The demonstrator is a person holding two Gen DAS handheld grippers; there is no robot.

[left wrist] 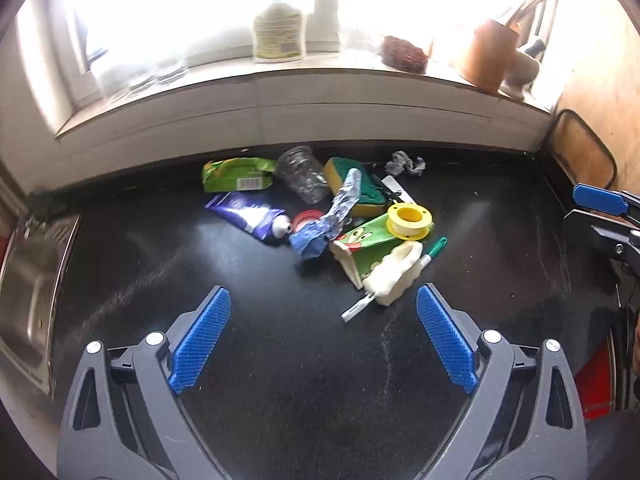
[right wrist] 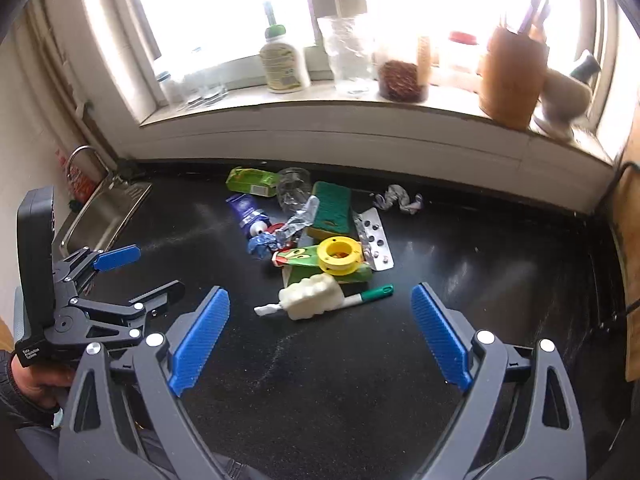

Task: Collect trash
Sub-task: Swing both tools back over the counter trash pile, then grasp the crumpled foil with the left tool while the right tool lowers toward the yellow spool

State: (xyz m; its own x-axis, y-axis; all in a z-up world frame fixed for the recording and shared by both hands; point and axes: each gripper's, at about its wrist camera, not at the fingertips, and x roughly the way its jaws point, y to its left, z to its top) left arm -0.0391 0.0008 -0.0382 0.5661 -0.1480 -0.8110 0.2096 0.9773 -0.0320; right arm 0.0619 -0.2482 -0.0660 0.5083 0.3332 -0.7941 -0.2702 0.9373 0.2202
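Note:
A heap of trash lies on the black counter: a purple tube, a green wrapper, a clear plastic cup, a yellow-green sponge, a yellow spool, a green carton, a white foam piece and a green-capped marker. My left gripper hangs open just short of the heap. The right gripper is open too, with the foam piece ahead of it. A blister pack and crumpled paper lie further back.
A steel sink is set into the counter at the left. The windowsill behind holds a bottle, jars and a terracotta pot. A wooden board leans at the right. A hand holds the left gripper.

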